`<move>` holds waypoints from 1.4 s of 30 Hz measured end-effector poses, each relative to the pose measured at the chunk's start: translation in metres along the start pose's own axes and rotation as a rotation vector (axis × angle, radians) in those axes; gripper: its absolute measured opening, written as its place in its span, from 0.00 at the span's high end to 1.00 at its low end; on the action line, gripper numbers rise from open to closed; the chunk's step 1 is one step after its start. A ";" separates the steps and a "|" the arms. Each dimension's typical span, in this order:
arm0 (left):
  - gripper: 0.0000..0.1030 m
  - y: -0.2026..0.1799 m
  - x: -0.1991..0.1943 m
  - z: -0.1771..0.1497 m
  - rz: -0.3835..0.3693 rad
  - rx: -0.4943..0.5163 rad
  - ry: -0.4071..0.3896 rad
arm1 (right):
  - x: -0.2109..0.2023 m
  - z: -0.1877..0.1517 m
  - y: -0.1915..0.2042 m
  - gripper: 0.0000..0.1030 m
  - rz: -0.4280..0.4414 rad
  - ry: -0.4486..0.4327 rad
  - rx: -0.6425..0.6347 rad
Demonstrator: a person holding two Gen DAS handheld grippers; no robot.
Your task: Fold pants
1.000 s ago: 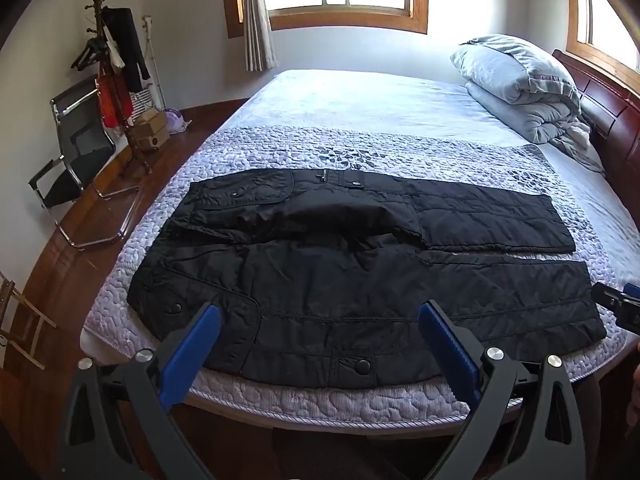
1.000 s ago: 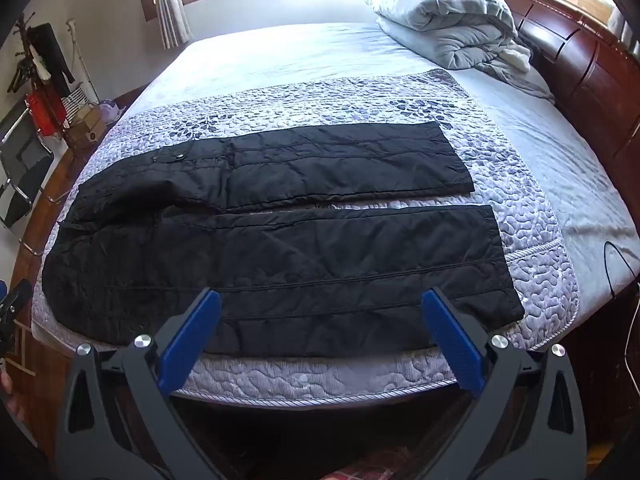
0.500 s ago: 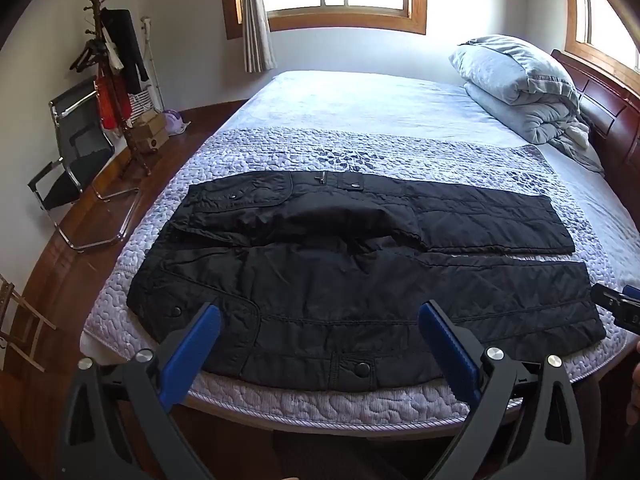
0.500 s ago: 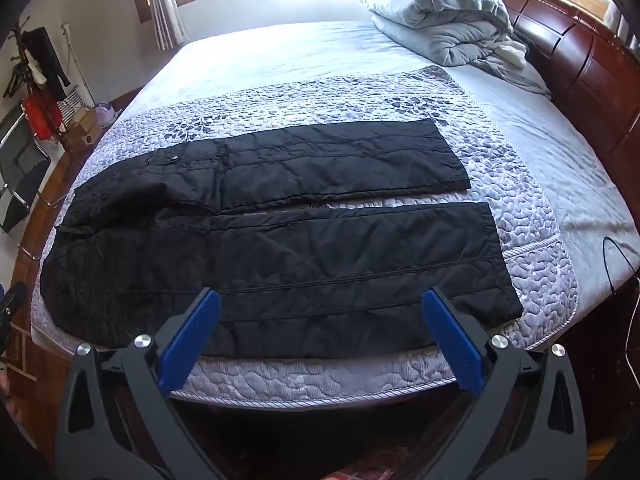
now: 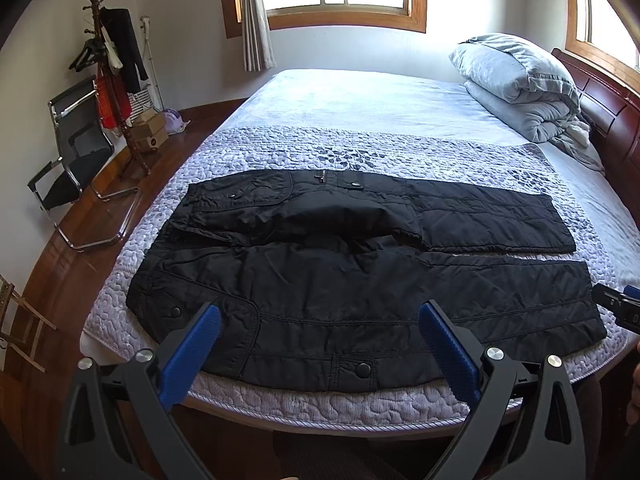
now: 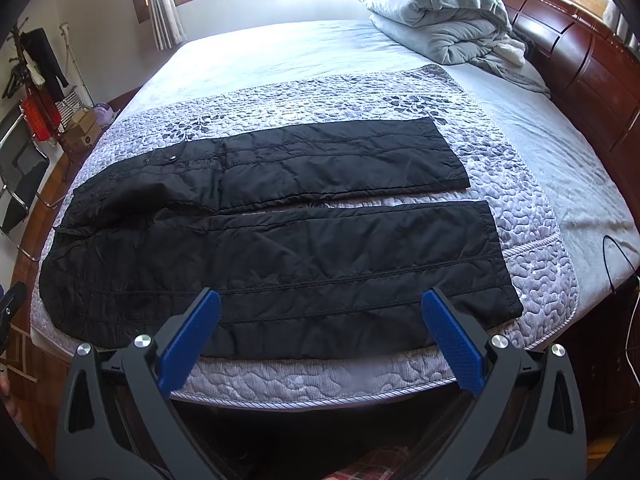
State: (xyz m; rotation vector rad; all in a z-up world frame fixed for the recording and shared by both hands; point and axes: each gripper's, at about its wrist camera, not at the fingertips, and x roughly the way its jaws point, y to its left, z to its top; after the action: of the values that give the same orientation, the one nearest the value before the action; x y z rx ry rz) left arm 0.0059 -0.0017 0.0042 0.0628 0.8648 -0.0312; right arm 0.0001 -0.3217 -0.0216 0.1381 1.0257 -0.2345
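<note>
The black quilted pants (image 5: 360, 280) lie spread flat and unfolded across the patterned lilac bedspread (image 5: 360, 152), directly ahead of both grippers; the waistband end sits ahead and to the left of the left gripper (image 5: 320, 336), the two legs run off to its right, side by side with a narrow strip of bedspread showing between them; a snap button (image 5: 363, 369) on the near edge of the pants lies just beyond and between that gripper's blue fingertips (image 5: 200, 328).

The left gripper is released, its jaws spread wide with nothing between them, held above the near edge of the bed and not touching the fabric; the right gripper (image 6: 320, 320) is likewise spread wide and empty, hovering over the near leg (image 6: 320, 264), whose cuff lies ahead and to its right; the far leg (image 6: 328, 160) lies further ahead, its cuff also to the right.

From the left wrist view the tip of the right gripper shows at the far right edge, near the near leg's cuff; from the right wrist view a dark part of the left gripper shows at the far left edge.

Beyond the pants, ahead and to the right of both grippers, a folded grey duvet (image 5: 520, 84) rests against the dark wooden headboard (image 6: 580, 60); to the left of the left gripper stand a black chair (image 5: 76, 160) and a coat rack (image 5: 112, 80) on the wooden floor (image 5: 72, 280).
</note>
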 end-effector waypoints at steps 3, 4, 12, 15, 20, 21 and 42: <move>0.03 0.000 0.000 -0.001 0.002 0.001 0.000 | 0.000 0.000 0.000 0.02 -0.002 0.001 -0.001; 0.03 0.000 0.000 -0.001 0.001 0.002 -0.001 | 0.000 0.000 -0.001 0.02 -0.002 0.002 0.001; 0.03 -0.004 0.001 0.000 0.006 0.012 0.000 | 0.003 0.000 -0.003 0.02 0.000 0.008 0.008; 0.03 -0.004 0.002 0.000 0.007 0.013 0.001 | 0.004 0.000 -0.004 0.02 0.000 0.010 0.010; 0.03 -0.004 0.002 0.000 0.008 0.013 0.000 | 0.005 0.001 -0.004 0.02 0.001 0.012 0.011; 0.03 -0.005 0.002 0.000 0.008 0.013 0.000 | 0.005 0.001 -0.005 0.02 0.002 0.012 0.011; 0.03 -0.006 0.003 0.006 0.007 0.018 -0.005 | 0.008 0.005 -0.005 0.02 -0.002 0.016 0.005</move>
State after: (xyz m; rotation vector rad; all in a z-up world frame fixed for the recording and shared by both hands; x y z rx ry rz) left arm 0.0121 -0.0077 0.0062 0.0821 0.8597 -0.0327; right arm 0.0065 -0.3282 -0.0259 0.1436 1.0417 -0.2376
